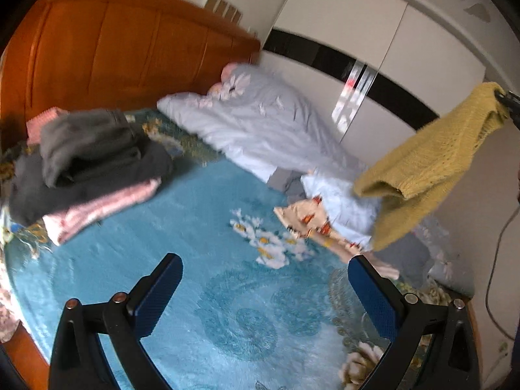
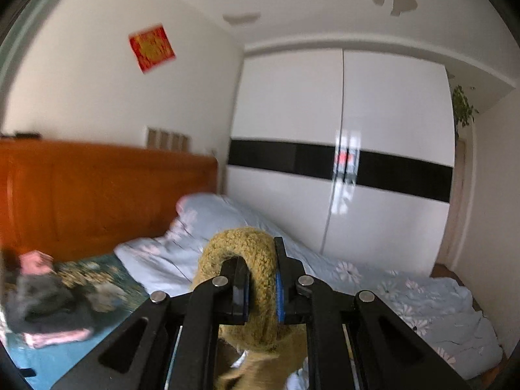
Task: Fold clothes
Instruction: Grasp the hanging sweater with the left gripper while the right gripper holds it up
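Note:
My right gripper (image 2: 261, 276) is shut on a mustard-yellow knitted sweater (image 2: 250, 260) and holds it up in the air. In the left wrist view the sweater (image 1: 422, 165) hangs at the right, above a heap of loose clothes (image 1: 328, 224), with the right gripper (image 1: 507, 100) at its top corner. My left gripper (image 1: 265, 282) is open and empty, low over the blue floral blanket (image 1: 201, 234). A stack of folded grey and pink clothes (image 1: 87, 165) lies at the left of the bed; it also shows in the right wrist view (image 2: 45, 305).
A crumpled pale-blue duvet (image 1: 260, 123) lies along the bed's far side. An orange wooden headboard (image 1: 107, 48) stands behind. A white wardrobe with a black band (image 2: 341, 162) stands beyond the bed. A cable (image 1: 494, 260) hangs at the right.

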Demonstrator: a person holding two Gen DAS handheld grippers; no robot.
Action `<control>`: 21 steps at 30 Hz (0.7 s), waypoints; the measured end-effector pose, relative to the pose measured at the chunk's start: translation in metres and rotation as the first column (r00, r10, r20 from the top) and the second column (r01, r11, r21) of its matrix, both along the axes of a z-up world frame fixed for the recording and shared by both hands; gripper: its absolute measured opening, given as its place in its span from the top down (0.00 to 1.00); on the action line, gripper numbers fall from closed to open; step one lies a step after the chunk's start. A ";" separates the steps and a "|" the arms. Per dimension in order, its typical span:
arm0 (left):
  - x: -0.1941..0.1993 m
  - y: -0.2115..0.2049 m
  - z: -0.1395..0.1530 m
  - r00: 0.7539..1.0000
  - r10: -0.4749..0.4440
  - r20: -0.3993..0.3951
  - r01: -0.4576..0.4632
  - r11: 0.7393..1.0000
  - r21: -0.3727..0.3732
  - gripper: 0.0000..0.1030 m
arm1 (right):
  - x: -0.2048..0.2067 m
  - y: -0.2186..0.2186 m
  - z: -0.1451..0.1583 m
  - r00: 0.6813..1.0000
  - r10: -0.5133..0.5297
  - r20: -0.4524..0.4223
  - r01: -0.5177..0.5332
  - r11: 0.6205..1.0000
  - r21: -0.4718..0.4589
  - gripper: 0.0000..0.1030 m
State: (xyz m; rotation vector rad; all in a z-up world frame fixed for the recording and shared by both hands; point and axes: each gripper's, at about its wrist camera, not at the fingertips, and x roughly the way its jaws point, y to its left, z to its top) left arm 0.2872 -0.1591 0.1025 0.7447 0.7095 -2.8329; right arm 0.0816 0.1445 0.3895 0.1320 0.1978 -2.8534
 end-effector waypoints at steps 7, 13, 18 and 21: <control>0.057 0.006 0.043 0.994 0.001 -0.109 -0.003 1.000 -0.016 0.00 | 0.121 0.020 0.054 0.991 0.115 -0.071 -0.120 0.989 -0.082 0.88; 0.078 0.021 0.036 0.995 -0.053 -0.088 0.053 0.999 -0.003 0.00 | 0.130 0.017 -0.001 0.979 0.144 0.141 -0.143 0.990 -0.022 0.87; 0.068 0.056 0.009 0.991 -0.135 -0.014 0.135 0.991 -0.015 0.00 | 0.093 0.020 -0.135 0.887 0.130 0.442 -0.141 0.990 -0.006 0.87; 0.060 0.083 -0.007 0.980 -0.197 0.035 0.198 0.980 -0.030 0.00 | 0.076 0.026 -0.213 0.820 0.050 0.570 -0.087 0.995 0.038 0.87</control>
